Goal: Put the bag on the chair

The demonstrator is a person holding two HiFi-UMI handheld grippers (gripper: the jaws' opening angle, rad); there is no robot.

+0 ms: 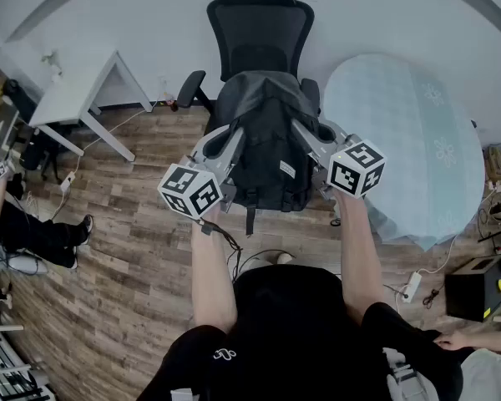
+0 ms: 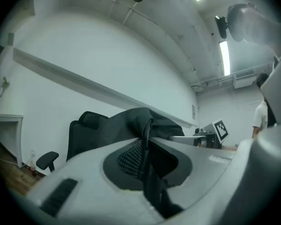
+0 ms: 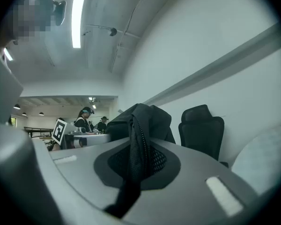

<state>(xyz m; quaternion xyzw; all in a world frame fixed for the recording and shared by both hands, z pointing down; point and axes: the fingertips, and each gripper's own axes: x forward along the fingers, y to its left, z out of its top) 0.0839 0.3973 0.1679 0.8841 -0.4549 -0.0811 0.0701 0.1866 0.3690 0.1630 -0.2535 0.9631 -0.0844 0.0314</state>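
Observation:
A black backpack (image 1: 263, 144) hangs between my two grippers, in front of and partly over the seat of a black office chair (image 1: 259, 23). Whether it rests on the seat is hidden. My left gripper (image 1: 227, 143) is shut on a black mesh shoulder strap (image 2: 141, 150) at the bag's left side. My right gripper (image 1: 305, 139) is shut on the other strap (image 3: 136, 146) at the bag's right side. In the left gripper view the bag (image 2: 133, 121) bulges above the jaws with the chair (image 2: 86, 128) behind it. The right gripper view shows the bag (image 3: 147, 116) and the chair (image 3: 202, 125) too.
A white table (image 1: 75, 98) stands at the back left and a round table with a pale cloth (image 1: 417, 140) at the right. Cables and a power strip (image 1: 412, 286) lie on the wood floor. A seated person (image 1: 33, 232) is at the left, and a black box (image 1: 476, 286) at the right.

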